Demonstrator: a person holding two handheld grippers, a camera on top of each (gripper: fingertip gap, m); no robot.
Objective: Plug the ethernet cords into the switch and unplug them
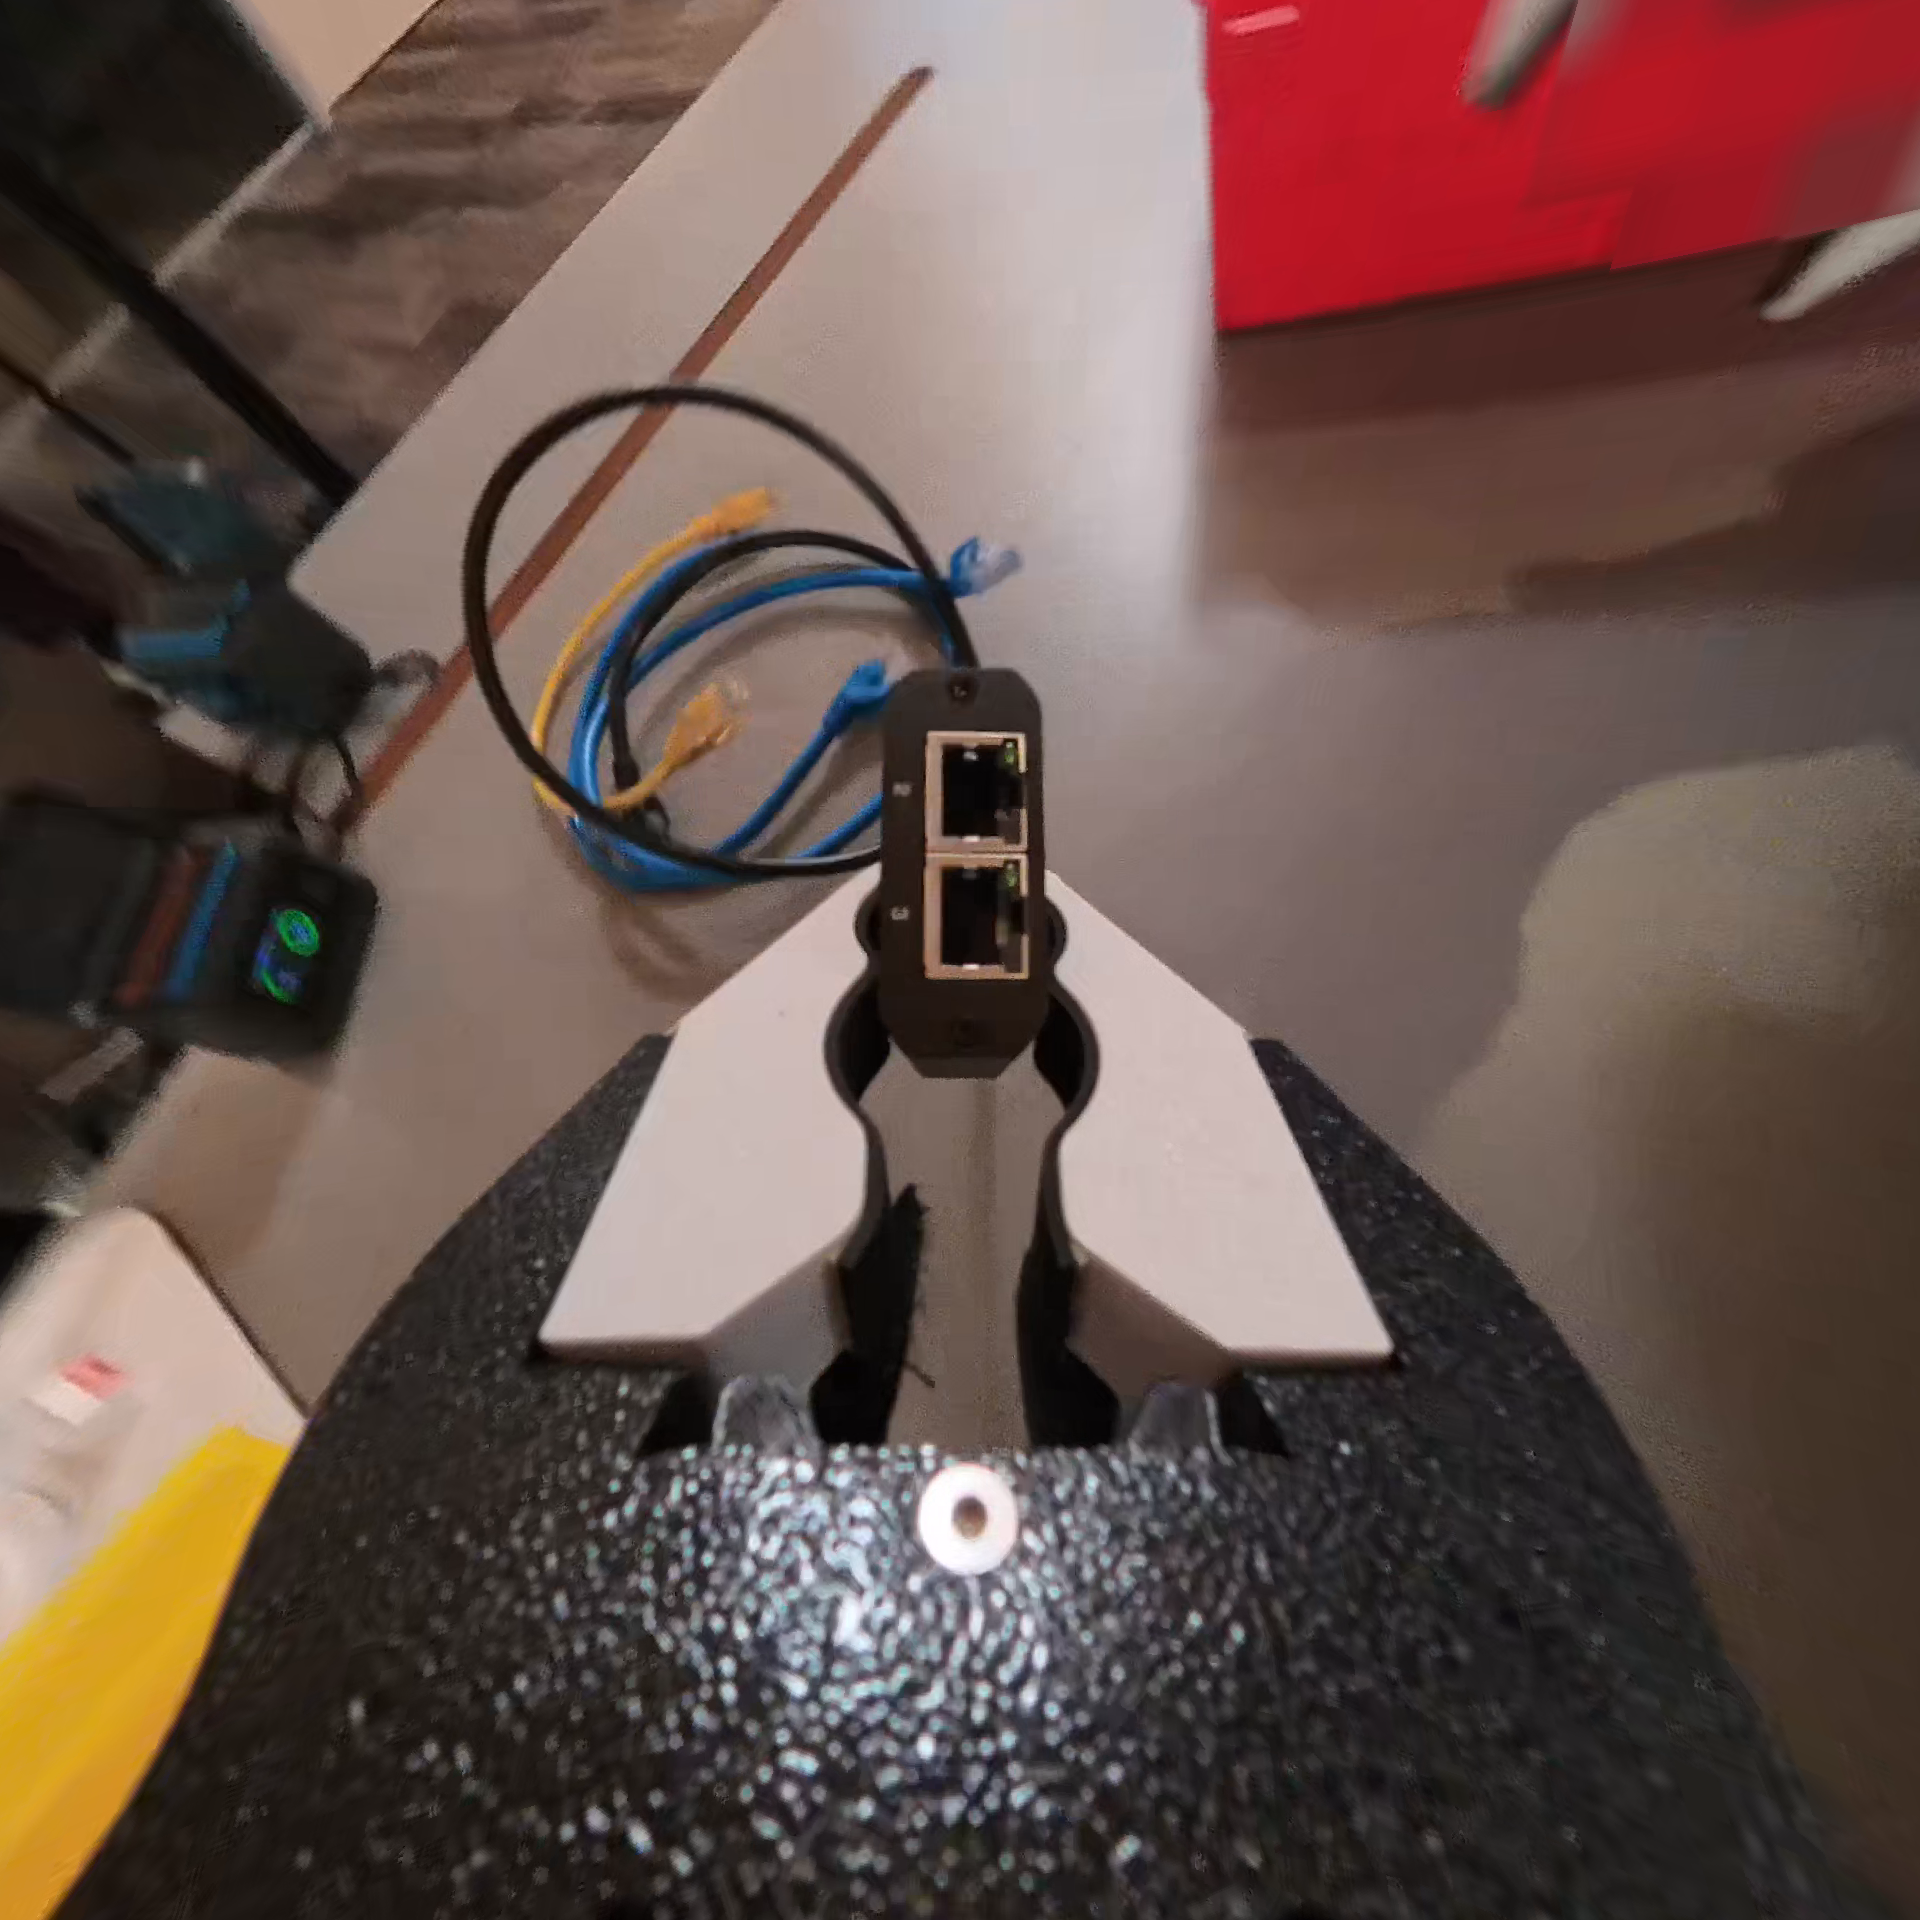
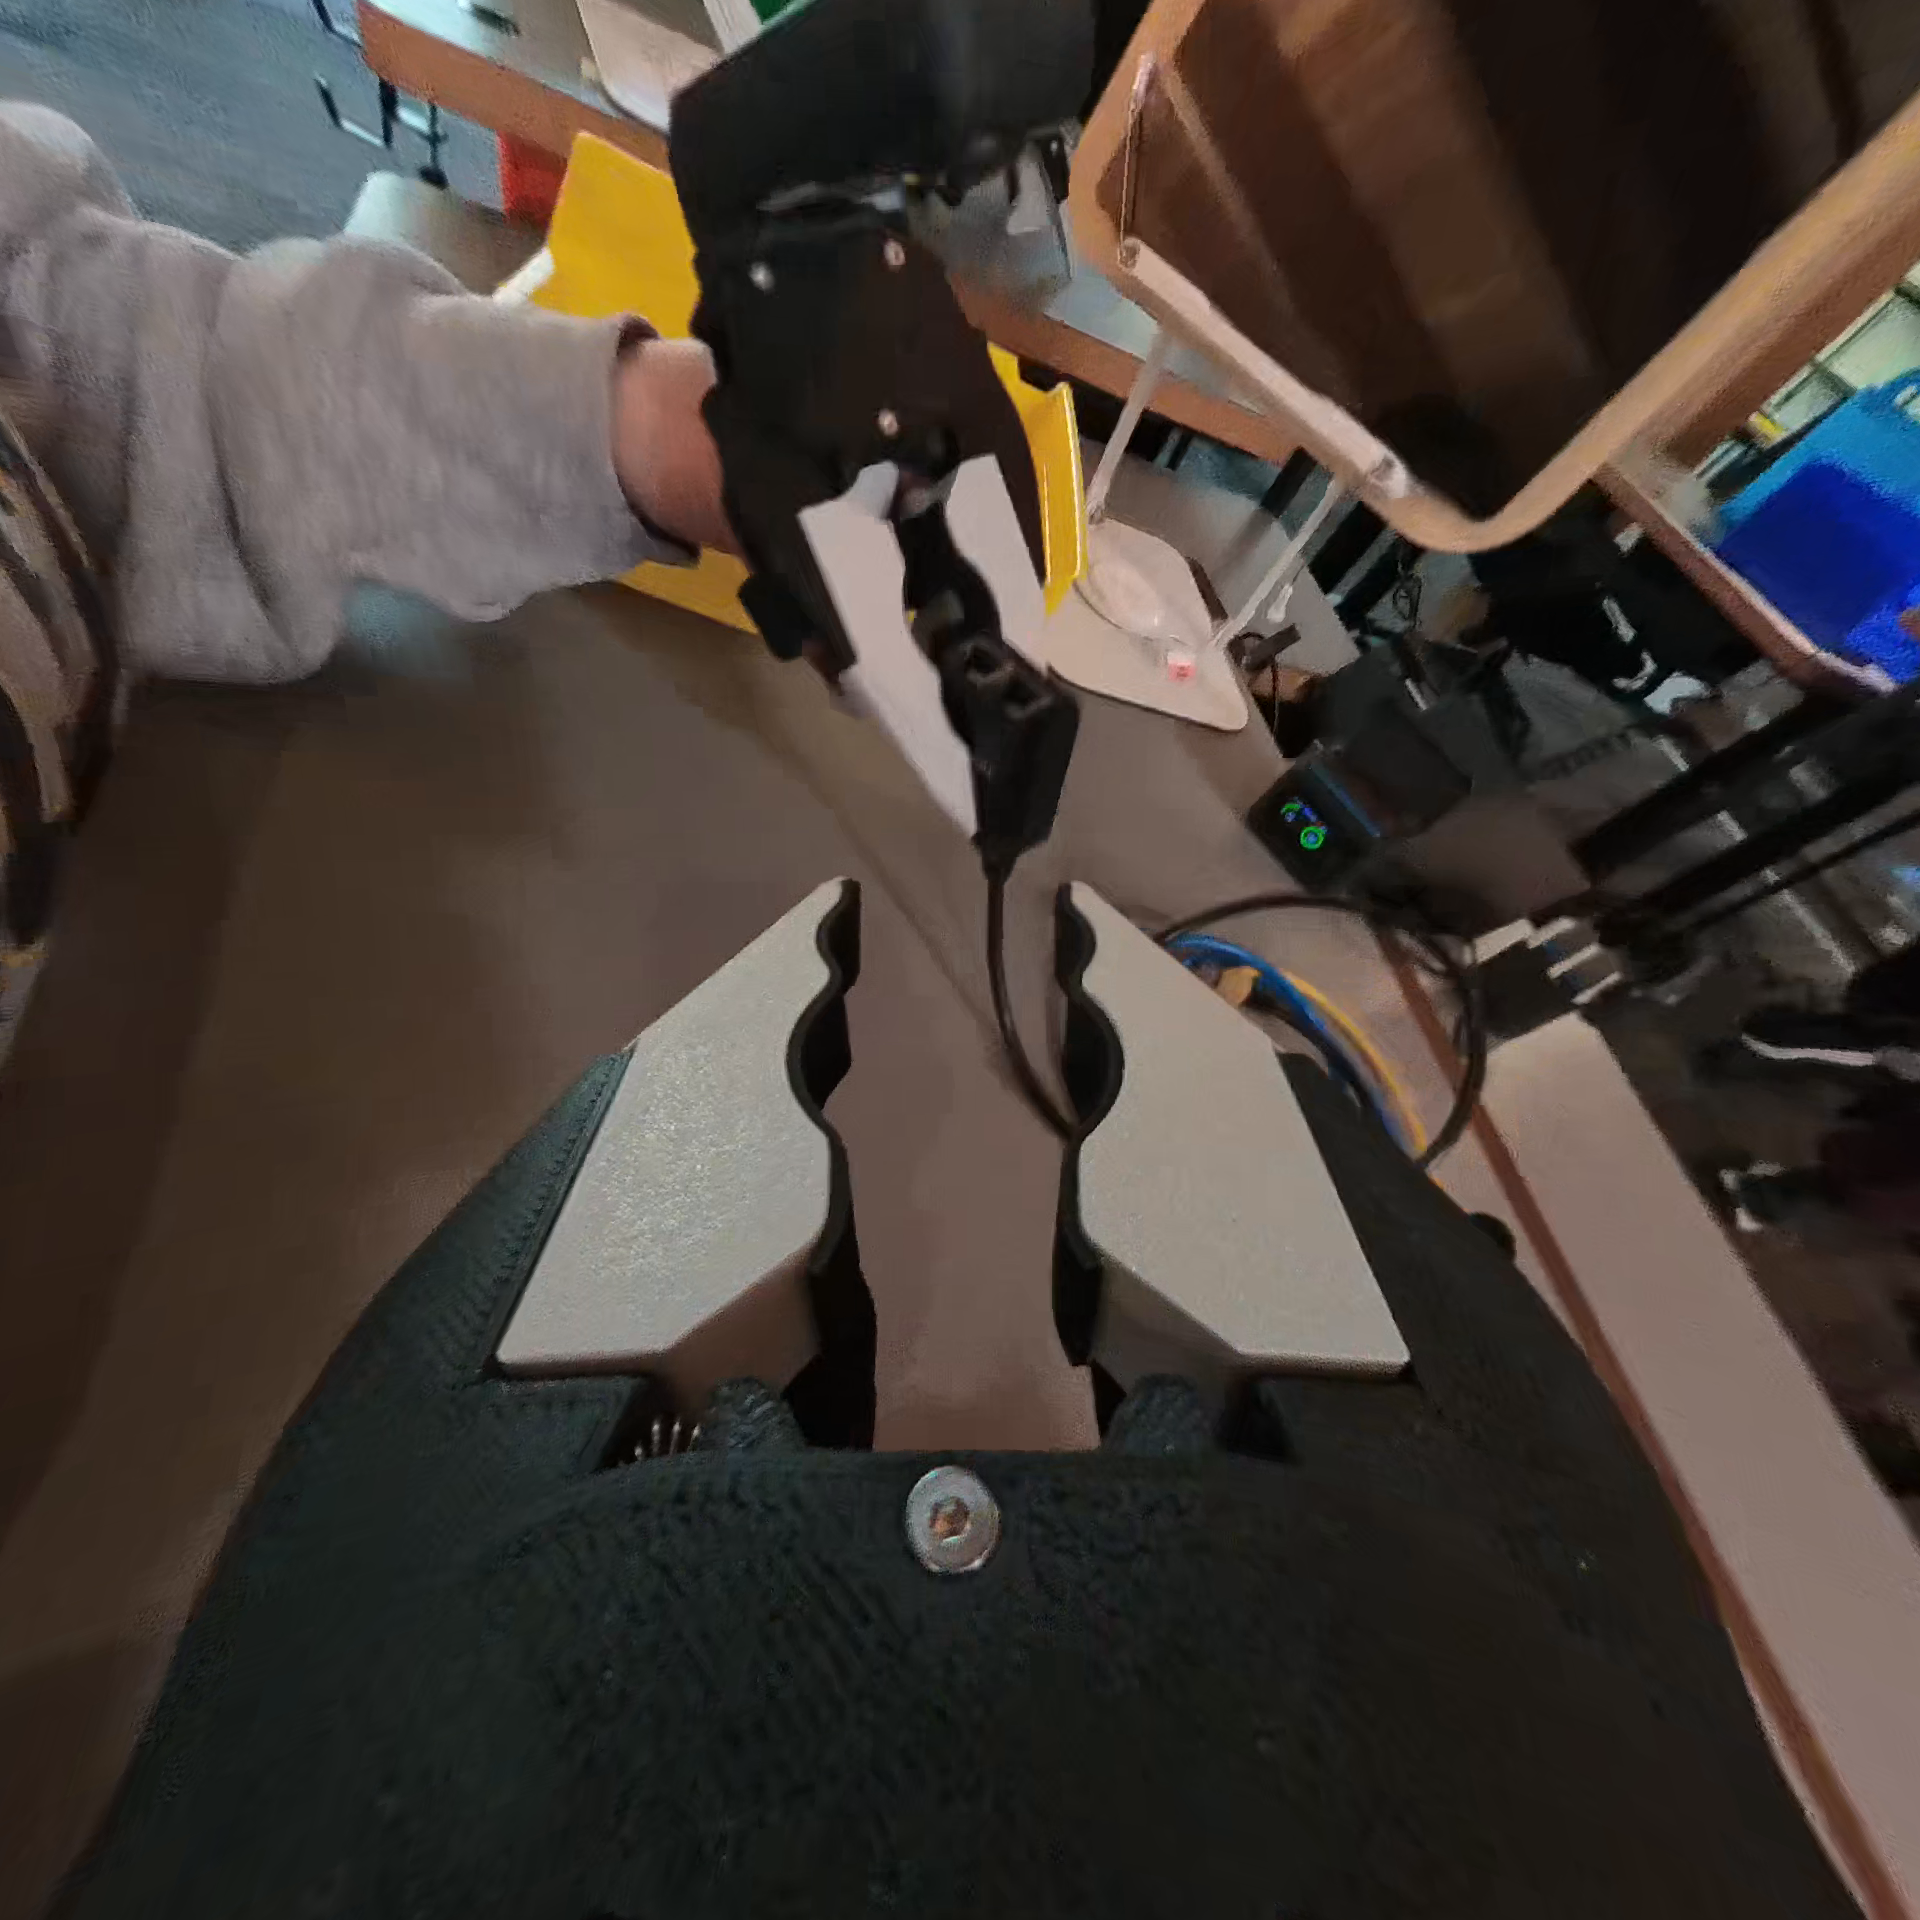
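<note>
My left gripper (image 1: 961,935) is shut on a small black switch (image 1: 964,862) with two empty ports facing the camera, held above the table. Its black cord (image 1: 499,540) loops back over the table. Blue cords (image 1: 665,623) and a yellow cord (image 1: 613,623) lie loose in a pile behind it, their plugs free. In the right wrist view the left gripper (image 2: 935,613) hangs ahead holding the switch (image 2: 1013,738), its cord (image 2: 1003,997) dropping between my fingers. My right gripper (image 2: 956,904) is open and empty, just below the switch. The cord pile (image 2: 1288,977) lies to its right.
The grey-brown table (image 1: 1299,831) has a red cabinet (image 1: 1507,156) beyond it. A small device with a lit screen (image 2: 1314,831) sits at the table edge. A yellow object (image 2: 613,239) and a white stand base (image 2: 1143,623) lie behind. A grey sleeve (image 2: 312,447) holds the left gripper. There is about 12 cm between the tips of the two grippers.
</note>
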